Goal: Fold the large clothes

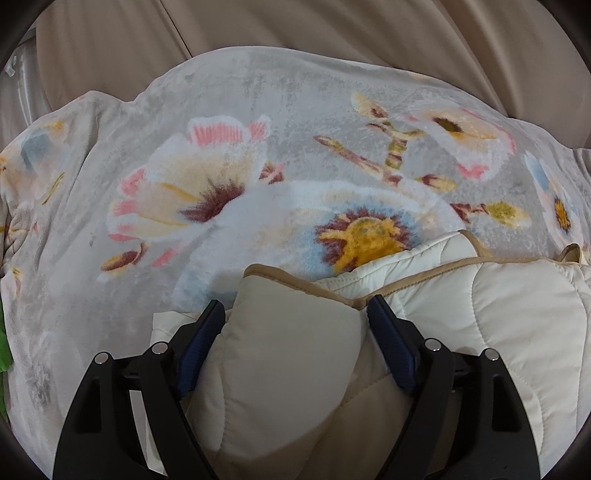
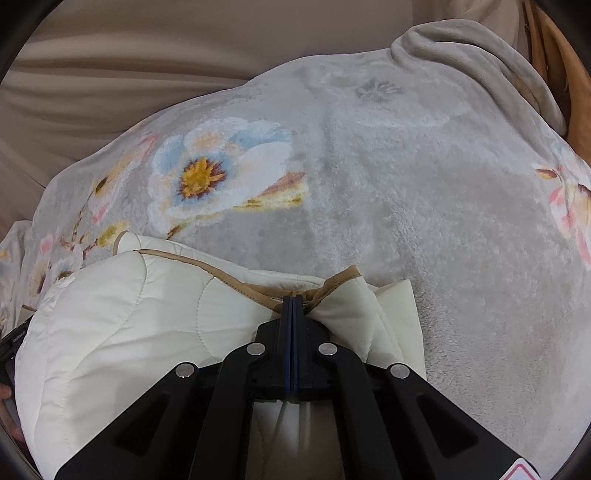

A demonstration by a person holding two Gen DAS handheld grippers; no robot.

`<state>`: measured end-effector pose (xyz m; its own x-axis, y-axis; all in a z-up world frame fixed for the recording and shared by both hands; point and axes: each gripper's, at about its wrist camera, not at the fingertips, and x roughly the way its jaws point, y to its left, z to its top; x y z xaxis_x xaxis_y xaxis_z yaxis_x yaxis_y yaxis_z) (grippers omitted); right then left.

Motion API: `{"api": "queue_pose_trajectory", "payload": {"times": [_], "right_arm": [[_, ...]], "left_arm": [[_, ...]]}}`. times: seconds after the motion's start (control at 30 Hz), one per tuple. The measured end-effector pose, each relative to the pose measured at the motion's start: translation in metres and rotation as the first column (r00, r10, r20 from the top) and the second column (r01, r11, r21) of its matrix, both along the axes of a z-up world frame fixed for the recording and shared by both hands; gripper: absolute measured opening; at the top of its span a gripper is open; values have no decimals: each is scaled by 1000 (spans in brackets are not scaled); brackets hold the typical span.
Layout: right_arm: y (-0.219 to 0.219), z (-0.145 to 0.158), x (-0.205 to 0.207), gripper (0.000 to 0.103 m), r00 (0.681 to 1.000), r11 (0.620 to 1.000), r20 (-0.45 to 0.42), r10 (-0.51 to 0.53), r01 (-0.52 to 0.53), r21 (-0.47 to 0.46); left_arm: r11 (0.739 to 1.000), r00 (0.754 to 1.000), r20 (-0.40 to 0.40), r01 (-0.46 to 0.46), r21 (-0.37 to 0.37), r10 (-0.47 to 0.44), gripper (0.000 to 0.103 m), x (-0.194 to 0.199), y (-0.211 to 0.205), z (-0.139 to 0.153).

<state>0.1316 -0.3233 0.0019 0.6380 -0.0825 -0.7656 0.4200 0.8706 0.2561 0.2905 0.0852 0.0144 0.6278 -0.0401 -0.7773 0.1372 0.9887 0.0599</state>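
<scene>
Left wrist: floral fleece blanket (image 1: pixel 258 122) under quilted cream garment (image 1: pixel 498 314), beige curtain (image 1: pixel 295 26) behind.

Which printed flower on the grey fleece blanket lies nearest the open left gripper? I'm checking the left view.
The blue-white flower with the yellow centre, partly under the cream quilted garment; the pink-tipped flower lies farther off.

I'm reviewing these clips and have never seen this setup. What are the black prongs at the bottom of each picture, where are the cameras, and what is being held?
The prongs are two-finger grippers that a person holds, one per hand. A fisheye camera on each looks along its fingers. In the left view, the left gripper stands wide, a bulge of the cream quilted garment between its fingers. In the right view, the right gripper is pinched shut on the garment's tan-trimmed edge. The garment lies on a grey floral blanket; beige fabric shows behind.
</scene>
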Motion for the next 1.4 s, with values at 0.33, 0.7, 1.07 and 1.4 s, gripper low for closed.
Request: {"api": "queue_pose_trajectory", "payload": {"times": [0.33, 0.7, 1.07, 1.4], "right_arm": [[-5, 2, -9, 0, 998, 998, 54, -17, 14, 56], [84, 94, -37, 14, 974, 993, 191, 122, -118, -30], [218, 65, 13, 14, 932, 934, 65, 358, -356, -39], [226, 45, 24, 13, 937, 937, 19, 348, -347, -31]], "left_arm": [[1000, 1000, 0, 0, -6, 0, 78, 1, 1, -2], [995, 994, 94, 62, -74, -55, 78, -83, 15, 61], [986, 989, 16, 149, -71, -148, 78, -159, 7, 43], [987, 990, 8, 138, -79, -138, 83, -162, 12, 29]]}}
